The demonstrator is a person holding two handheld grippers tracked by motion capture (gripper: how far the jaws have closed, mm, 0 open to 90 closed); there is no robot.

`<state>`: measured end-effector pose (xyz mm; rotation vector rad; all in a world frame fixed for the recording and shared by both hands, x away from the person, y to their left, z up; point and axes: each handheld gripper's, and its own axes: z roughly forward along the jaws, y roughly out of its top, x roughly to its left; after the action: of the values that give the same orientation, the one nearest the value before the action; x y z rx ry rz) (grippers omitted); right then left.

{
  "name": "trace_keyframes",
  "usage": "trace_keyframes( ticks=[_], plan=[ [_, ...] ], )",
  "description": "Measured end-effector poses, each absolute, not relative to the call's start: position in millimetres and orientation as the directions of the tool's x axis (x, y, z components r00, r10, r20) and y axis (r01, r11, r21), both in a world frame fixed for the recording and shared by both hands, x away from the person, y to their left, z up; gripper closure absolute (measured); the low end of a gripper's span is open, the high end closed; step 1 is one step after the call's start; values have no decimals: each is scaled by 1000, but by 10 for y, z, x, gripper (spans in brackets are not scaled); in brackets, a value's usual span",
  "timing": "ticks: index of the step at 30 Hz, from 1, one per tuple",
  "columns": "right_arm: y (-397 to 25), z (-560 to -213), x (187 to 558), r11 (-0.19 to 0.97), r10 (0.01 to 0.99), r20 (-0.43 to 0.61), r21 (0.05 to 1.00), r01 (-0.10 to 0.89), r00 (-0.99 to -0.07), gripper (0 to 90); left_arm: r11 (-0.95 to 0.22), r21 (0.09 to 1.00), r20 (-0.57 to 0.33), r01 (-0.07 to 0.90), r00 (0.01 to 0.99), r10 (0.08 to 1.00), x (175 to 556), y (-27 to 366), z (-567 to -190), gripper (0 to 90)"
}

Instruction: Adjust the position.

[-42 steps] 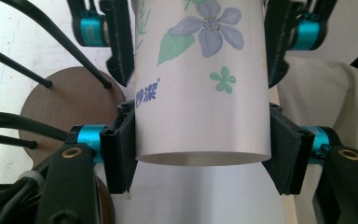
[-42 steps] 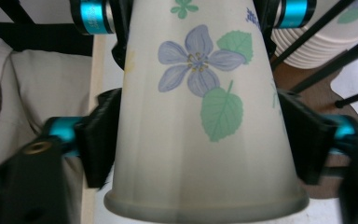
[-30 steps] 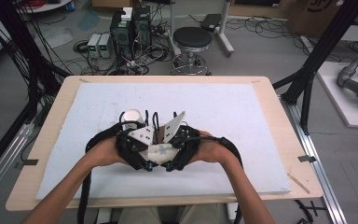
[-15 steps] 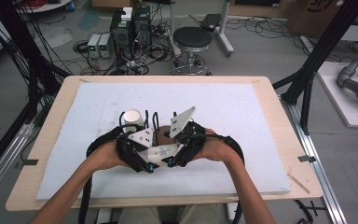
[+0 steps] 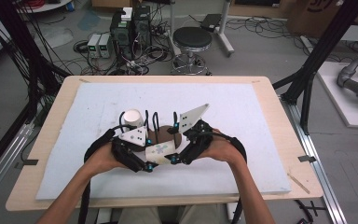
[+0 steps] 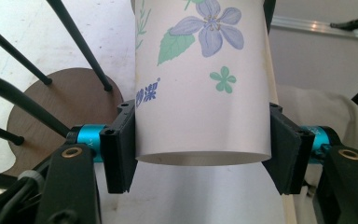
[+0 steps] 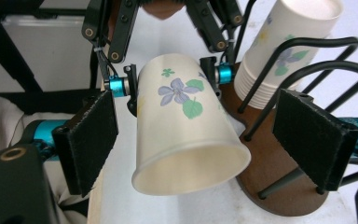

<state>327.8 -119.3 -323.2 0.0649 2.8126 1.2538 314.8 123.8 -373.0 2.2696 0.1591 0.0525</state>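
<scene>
A white paper cup (image 6: 200, 84) printed with blue flowers lies sideways in my left gripper (image 6: 200, 154), which is shut on it near its base. In the right gripper view the cup (image 7: 186, 126) points its mouth at the camera. My right gripper (image 7: 200, 140) is open, with its pads (image 7: 88, 140) on either side of the rim and apart from it. In the high view both grippers, left (image 5: 147, 163) and right (image 5: 175, 158), meet at the cup (image 5: 161, 151) over the table's front middle.
A stack of upturned cups (image 5: 132, 117) sits in a black wire rack on a brown wooden base (image 5: 161, 135) just behind the grippers. The stack (image 7: 289, 42) stands close to the right jaw. A white foam mat (image 5: 261, 116) covers the wooden table.
My right gripper has shifted a little to the right and tilted, drawing back from the left one. The left gripper and the cup have stayed nearly in place.
</scene>
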Motion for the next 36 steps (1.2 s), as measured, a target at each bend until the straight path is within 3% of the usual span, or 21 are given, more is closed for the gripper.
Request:
trace_keyframes(
  ticks=[18,36],
  plan=[
    [-1445,-3293,3283,555,118,-2,829,65,-993,148,-449,877,-97,171,978,183,3134,1442,-3826,360],
    [-1521,-3473,3265,454,114,53,885,100,-992,150,-276,946,-125,167,978,165,3116,1551,-3878,360]
  ],
)
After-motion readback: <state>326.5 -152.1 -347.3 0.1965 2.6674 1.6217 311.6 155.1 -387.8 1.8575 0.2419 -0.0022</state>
